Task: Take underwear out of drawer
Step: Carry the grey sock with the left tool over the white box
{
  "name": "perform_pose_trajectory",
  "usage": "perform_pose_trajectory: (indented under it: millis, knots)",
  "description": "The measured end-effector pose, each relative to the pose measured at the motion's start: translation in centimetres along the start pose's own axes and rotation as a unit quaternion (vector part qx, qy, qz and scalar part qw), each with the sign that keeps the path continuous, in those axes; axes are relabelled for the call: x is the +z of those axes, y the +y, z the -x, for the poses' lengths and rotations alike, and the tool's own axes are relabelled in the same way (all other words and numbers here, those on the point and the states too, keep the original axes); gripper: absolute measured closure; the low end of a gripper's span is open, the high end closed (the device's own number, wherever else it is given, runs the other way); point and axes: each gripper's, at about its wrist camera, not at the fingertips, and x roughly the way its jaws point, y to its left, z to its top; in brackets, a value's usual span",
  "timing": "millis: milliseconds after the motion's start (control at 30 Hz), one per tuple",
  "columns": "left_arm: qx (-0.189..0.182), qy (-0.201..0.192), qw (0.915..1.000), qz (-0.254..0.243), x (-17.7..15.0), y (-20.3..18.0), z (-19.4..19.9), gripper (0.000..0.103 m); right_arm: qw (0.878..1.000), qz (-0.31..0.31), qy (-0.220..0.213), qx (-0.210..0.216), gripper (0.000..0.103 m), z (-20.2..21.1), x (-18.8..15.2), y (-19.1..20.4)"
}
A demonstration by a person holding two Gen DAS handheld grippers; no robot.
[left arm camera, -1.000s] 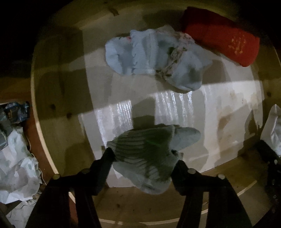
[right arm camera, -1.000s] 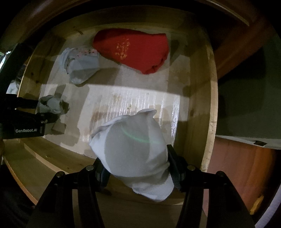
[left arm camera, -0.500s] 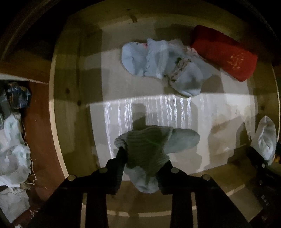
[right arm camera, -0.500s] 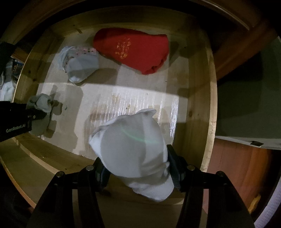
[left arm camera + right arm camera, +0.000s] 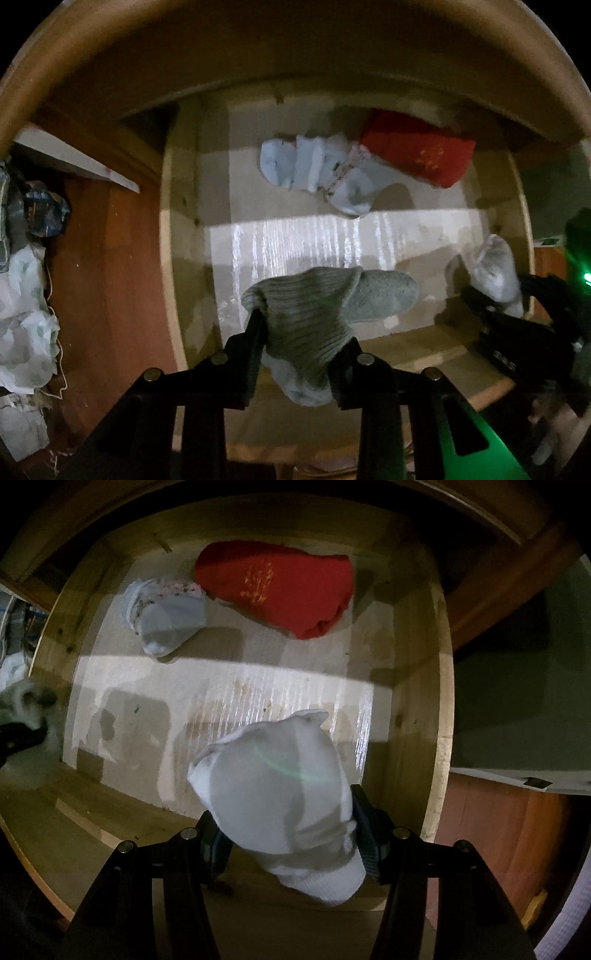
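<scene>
In the left wrist view my left gripper (image 5: 303, 332) is shut on a grey-green ribbed sock-like garment (image 5: 325, 302), held above the open wooden drawer (image 5: 170, 258). My right gripper (image 5: 284, 812) is shut on a white garment (image 5: 273, 782) over the drawer's right front part (image 5: 439, 701). On the drawer bottom at the back lie a red folded garment (image 5: 280, 587) and a pale blue garment (image 5: 166, 624). The left view shows them too: the red garment (image 5: 417, 151) and the blue garment (image 5: 317, 173), with the white garment (image 5: 495, 273) at the right. The left gripper appears blurred at the right view's left edge.
Crumpled white plastic bags (image 5: 26, 325) and a dark blue bundle (image 5: 48, 210) lie on the red-brown surface left of the drawer. A grey-green surface (image 5: 517, 683) lies right of the drawer. The cabinet front (image 5: 295, 48) overhangs the drawer's back.
My left gripper's jaws closed on the grey-green garment and lifted it; the drawer now looks farther below. The right gripper and its white garment stayed in place.
</scene>
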Motion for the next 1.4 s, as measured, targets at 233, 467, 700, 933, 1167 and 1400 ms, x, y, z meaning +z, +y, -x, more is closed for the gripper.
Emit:
perform_pose_trajectory:
  millis: [233,467,700,933,1167,1400]
  knots:
    - [-0.01,-0.047,0.9987,-0.014,-1.5,-0.3,5.1,0.073,1.0,0.0,-0.005,0.002,0.049,0.0,-0.1,0.1]
    - [-0.028,-0.111,0.9932,-0.021,-1.7,-0.4,11.9,0.073,1.0,-0.001,-0.008,0.004,0.05,0.2,0.0,0.1]
    - [-0.048,-0.191,0.9802,-0.023,-1.4,0.3,20.5,0.073,1.0,0.001,-0.008,0.006,0.05,0.4,0.2,-0.5]
    - [-0.034,-0.274,0.9608,-0.021,0.9,1.2,29.1,0.073,1.0,0.001,-0.008,0.006,0.05,0.4,0.3,-0.6]
    - [0.009,-0.309,0.9509,-0.001,6.3,1.5,32.7,0.073,1.0,0.001,-0.011,0.005,0.05,0.4,0.2,-0.8]
    - [0.012,-0.3,0.9533,0.037,11.5,2.6,32.3,0.073,1.0,-0.005,-0.013,0.01,0.05,0.3,0.0,-1.3]
